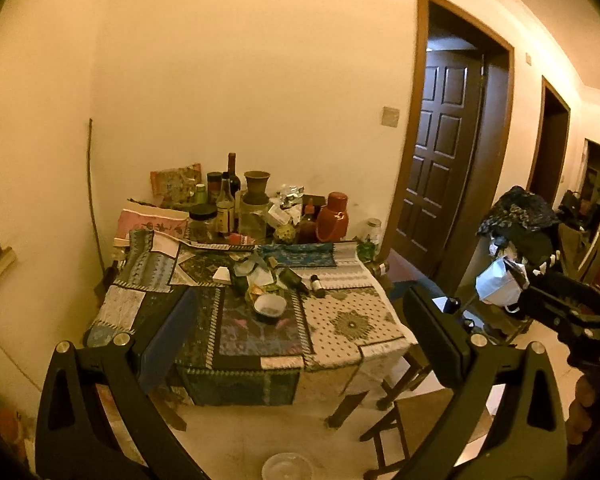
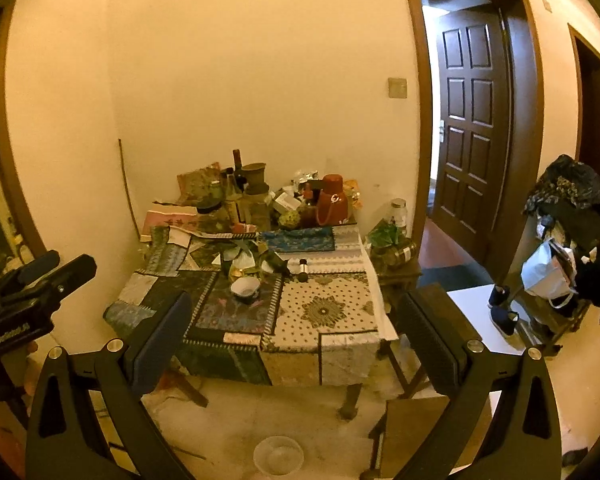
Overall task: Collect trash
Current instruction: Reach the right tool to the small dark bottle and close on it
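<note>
I held both the left gripper and the right gripper with jaws spread, empty, matte black. Mid-frame, trash — crumpled paper scraps, a tipped dark bottle — lay beside a round bowl on the patchwork-clothed surface. No label was legible.

A patchwork cloth of blue, dark and white-dotted squares covers the desk, with a red flask, a white bowl, cream walls and a dark brown panelled door.
</note>
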The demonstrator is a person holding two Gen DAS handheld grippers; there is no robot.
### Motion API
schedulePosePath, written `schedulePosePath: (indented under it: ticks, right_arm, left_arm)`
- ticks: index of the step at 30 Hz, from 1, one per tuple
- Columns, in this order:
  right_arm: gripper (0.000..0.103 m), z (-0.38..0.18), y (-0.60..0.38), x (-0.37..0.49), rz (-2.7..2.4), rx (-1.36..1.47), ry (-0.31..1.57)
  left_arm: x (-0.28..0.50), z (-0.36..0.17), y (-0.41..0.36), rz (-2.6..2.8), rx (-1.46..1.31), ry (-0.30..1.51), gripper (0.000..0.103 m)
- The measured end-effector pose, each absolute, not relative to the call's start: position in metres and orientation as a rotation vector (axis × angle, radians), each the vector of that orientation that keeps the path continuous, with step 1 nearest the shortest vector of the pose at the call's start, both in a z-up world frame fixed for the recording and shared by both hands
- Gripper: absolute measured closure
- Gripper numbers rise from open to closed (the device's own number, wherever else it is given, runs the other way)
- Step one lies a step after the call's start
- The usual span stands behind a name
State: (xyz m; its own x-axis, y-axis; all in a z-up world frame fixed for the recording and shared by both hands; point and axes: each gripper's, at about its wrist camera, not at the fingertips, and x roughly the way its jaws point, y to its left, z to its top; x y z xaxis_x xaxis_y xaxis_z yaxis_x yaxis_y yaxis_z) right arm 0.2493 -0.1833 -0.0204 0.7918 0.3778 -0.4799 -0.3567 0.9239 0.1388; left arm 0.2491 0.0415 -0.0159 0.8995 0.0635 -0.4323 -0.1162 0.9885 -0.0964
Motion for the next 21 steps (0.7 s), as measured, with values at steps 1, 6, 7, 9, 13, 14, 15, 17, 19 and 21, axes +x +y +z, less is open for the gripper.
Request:
schedulePosePath:
  ticks: [1,6,7,9,13,14,15,17,19,21]
  right_arm:
    - [0.001,-0.021,-0.173,0.261,0.391,0.041,0.536]
    - [0.001,-0.023,-0.143,0.290,0.357,0.034,0.567]
    - [0.001,-0.024,-0.137,0.297,0.349,0.030,0.573]
    - [0.001,-0.025,-0.127,0.308,0.338,0.027,0.581]
    - [0.001,-0.036,-0.110,0.335,0.330,0.023,0.631]
    - [0.001,-0.038,-0.106,0.340,0.329,0.022,0.641]
    - [0.001,-0.041,-0.102,0.347,0.327,0.020,0.652]
    - [0.001,-0.048,-0.096,0.364,0.329,0.019,0.679]
    - [0.001,-0.057,-0.091,0.383,0.343,0.021,0.720]
    - [0.001,-0.066,-0.086,0.402,0.364,0.024,0.760]
  left_arm:
    - [0.258,-0.018,0.047,0.091,-0.122,0.450,0.001]
    - [0.313,-0.027,0.080,0.066,-0.100,0.493,0.001]
    - [0.320,-0.030,0.085,0.060,-0.098,0.498,0.001]
    - [0.337,-0.036,0.095,0.054,-0.096,0.519,0.001]
    - [0.371,-0.054,0.114,0.056,-0.118,0.586,0.001]
    - [0.381,-0.060,0.118,0.056,-0.127,0.603,0.001]
    - [0.388,-0.065,0.122,0.056,-0.131,0.617,0.001]
    - [0.408,-0.077,0.130,0.068,-0.138,0.660,0.001]
    - [0.423,-0.087,0.134,0.093,-0.144,0.690,0.001]
    - [0.440,-0.097,0.137,0.118,-0.143,0.713,0.001]
